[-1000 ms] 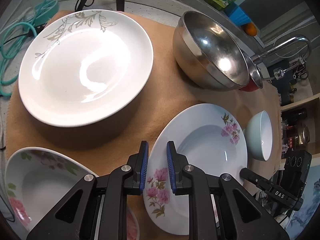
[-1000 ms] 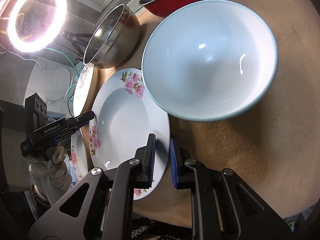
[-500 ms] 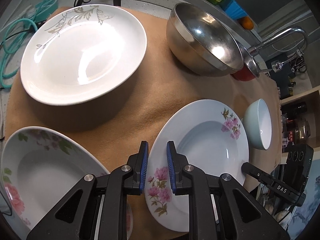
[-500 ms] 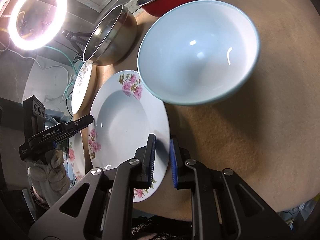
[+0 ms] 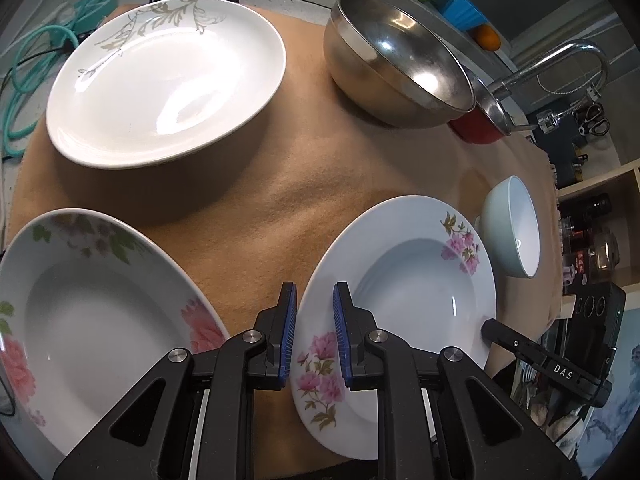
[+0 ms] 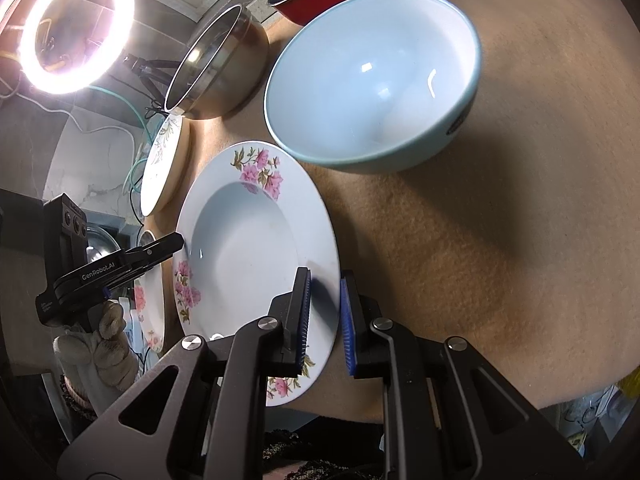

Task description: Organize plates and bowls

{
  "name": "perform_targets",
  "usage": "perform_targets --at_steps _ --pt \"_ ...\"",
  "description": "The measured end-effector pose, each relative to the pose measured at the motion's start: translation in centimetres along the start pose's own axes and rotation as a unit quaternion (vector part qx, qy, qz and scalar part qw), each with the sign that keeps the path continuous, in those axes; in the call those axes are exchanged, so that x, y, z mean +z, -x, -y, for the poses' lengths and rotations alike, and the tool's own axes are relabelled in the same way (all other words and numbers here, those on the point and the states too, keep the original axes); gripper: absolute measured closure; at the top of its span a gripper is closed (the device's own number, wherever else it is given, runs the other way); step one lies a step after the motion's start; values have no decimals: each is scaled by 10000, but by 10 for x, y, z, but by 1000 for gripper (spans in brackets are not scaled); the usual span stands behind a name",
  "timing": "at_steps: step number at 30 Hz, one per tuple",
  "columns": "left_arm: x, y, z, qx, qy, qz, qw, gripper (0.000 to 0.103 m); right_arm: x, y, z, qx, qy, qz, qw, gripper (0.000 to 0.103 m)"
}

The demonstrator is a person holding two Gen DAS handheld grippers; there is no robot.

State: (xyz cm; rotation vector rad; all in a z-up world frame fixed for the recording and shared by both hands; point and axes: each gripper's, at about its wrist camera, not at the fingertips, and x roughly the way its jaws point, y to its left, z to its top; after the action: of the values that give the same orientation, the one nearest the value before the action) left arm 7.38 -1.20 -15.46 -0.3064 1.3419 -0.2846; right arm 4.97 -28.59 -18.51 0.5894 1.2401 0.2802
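Though upright, every bowl (image 6: pixel 372 84) hollow

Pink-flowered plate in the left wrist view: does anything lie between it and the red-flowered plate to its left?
Nothing visible does. Only brown mat shows between the pink-flowered plate and the red-flowered plate. The left claw and right claw each grip the pink-flowered plate's rim.

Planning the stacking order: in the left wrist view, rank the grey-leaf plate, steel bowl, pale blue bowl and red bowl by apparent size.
1. grey-leaf plate
2. steel bowl
3. pale blue bowl
The red bowl shows only a sliver behind the steel bowl, so it can't be ranked. The fisheye and distance may skew the rest.
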Motion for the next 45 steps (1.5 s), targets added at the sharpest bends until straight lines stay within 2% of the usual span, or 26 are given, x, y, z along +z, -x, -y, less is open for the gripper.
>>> perform_targets --at_steps 17,21,22,26,27,37,45 --pt "-3 -1 5 84 -1 27 10000 86 -1 -3 2 -14 39 24 10000 88" --pt "-4 3 2 32 36 57 10000 86 -2 1 -1 -170 129 134 9997 88" --pt "-4 5 1 39 44 88 9999 86 -1 3 -1 -190 145 177 9996 88" --pt "-4 15 -3 10 93 223 9997 86 0 13 0 -228 148 323 9991 74" --pt "-4 19 -4 -17 119 275 9995 86 0 15 0 -242 153 357 9990 74" --pt "-17 65 -30 -28 492 862 9951 86 1 31 -31 -367 654 684 9948 73" --pt "-44 95 -67 302 1002 1290 9861 86 3 10 -75 -97 1142 434 9925 73"
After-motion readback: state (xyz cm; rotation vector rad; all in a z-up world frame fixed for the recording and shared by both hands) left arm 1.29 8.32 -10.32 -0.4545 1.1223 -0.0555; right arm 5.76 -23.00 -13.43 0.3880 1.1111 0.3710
